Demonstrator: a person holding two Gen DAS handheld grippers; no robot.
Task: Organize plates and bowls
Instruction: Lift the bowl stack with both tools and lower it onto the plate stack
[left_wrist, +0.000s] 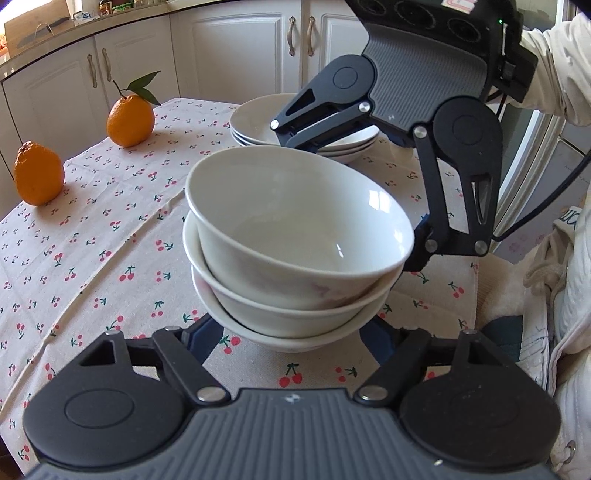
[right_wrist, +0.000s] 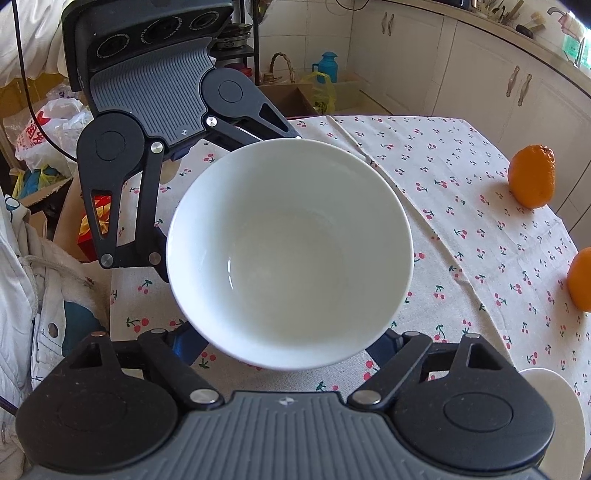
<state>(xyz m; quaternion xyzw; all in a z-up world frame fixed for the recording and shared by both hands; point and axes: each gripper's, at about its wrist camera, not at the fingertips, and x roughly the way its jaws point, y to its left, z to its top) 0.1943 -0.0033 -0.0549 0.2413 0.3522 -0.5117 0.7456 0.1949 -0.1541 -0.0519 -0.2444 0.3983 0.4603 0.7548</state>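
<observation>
The left gripper (left_wrist: 291, 332) is set around the lowest bowl of a stack of three bowls (left_wrist: 295, 258); whether its pads press cannot be told. The right gripper (left_wrist: 354, 206) straddles the tilted top bowl (right_wrist: 290, 258), its grip likewise unclear. The stack stands on the tablecloth (left_wrist: 92, 240). Behind the stack sit stacked plates (left_wrist: 258, 122); farther off, two oranges (left_wrist: 130, 120).

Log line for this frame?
top bowl: tilted on stack | left gripper: straddles stack, contact unclear | right gripper: straddles top bowl, contact unclear | plates: stacked behind
</observation>
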